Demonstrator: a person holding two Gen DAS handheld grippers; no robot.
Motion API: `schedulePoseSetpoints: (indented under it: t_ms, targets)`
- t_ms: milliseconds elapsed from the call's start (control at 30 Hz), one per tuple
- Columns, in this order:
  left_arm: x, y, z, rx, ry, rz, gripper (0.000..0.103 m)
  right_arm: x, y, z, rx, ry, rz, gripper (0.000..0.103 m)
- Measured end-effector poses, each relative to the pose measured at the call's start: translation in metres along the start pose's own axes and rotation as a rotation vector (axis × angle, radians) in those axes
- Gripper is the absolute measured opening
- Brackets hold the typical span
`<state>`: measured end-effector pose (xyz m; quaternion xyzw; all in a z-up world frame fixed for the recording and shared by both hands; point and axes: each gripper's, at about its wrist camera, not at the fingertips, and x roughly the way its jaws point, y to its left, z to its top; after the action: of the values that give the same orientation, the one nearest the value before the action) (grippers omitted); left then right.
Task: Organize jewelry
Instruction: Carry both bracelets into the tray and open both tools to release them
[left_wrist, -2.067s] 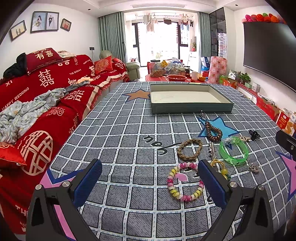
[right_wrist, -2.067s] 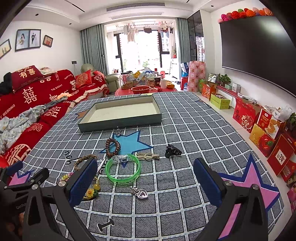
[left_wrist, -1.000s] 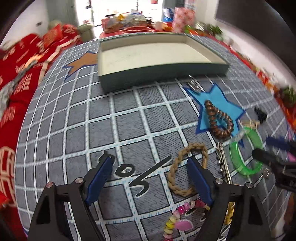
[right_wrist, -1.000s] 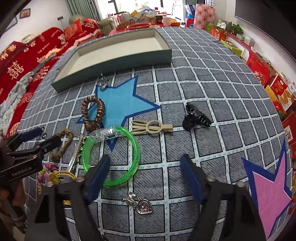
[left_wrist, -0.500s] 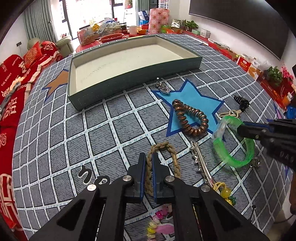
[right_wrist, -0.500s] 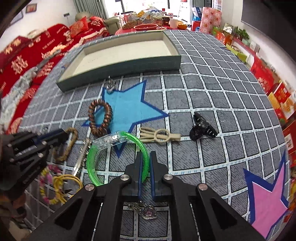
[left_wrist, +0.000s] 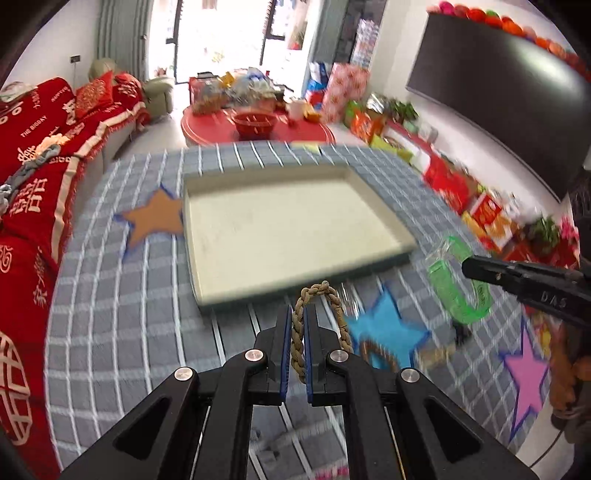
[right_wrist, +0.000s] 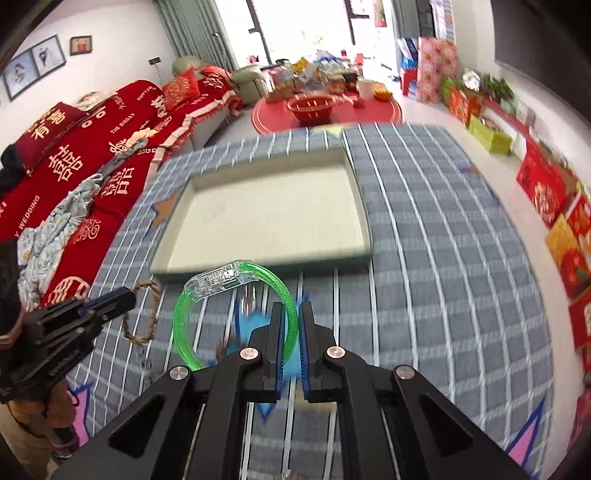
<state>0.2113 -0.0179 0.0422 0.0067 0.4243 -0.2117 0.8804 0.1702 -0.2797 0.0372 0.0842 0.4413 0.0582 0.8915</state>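
My left gripper (left_wrist: 298, 314) is shut on a tan braided rope bracelet (left_wrist: 325, 293) and holds it in the air just short of the near wall of the grey tray (left_wrist: 295, 293). My right gripper (right_wrist: 291, 310) is shut on a green translucent bangle (right_wrist: 184, 321) with a clear clasp, also lifted, near the tray's front rim (right_wrist: 266, 271). The tray's cream floor is bare. The left gripper with the rope bracelet (right_wrist: 142, 314) shows at the left of the right wrist view; the right gripper with the bangle (left_wrist: 458, 280) shows at the right of the left wrist view.
A brown coil bracelet (left_wrist: 376, 354) lies blurred on the blue star below my left gripper. The checked grey cloth (right_wrist: 443, 258) covers the table. A red sofa (left_wrist: 33, 177) runs along the left; boxes (right_wrist: 554, 206) line the right wall.
Both grippers have lifted their bracelets off the cloth and moved forward toward the tray. The view is blurred with motion.
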Motion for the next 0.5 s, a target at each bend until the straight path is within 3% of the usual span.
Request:
schedulePoseSetpoints:
  t_ms: [267, 500]
  targets:
    - [0.058, 0.031, 0.066, -0.087, 0.003, 0.074, 0.019, 0.061, 0.005, 0.085, -0.031, 0.024, -0.022, 0.008]
    - [0.125, 0.045, 0.082, -0.108, 0.068, 0.148, 0.019, 0.125, -0.005, 0.109, -0.006, 0.067, -0.077, 0.008]
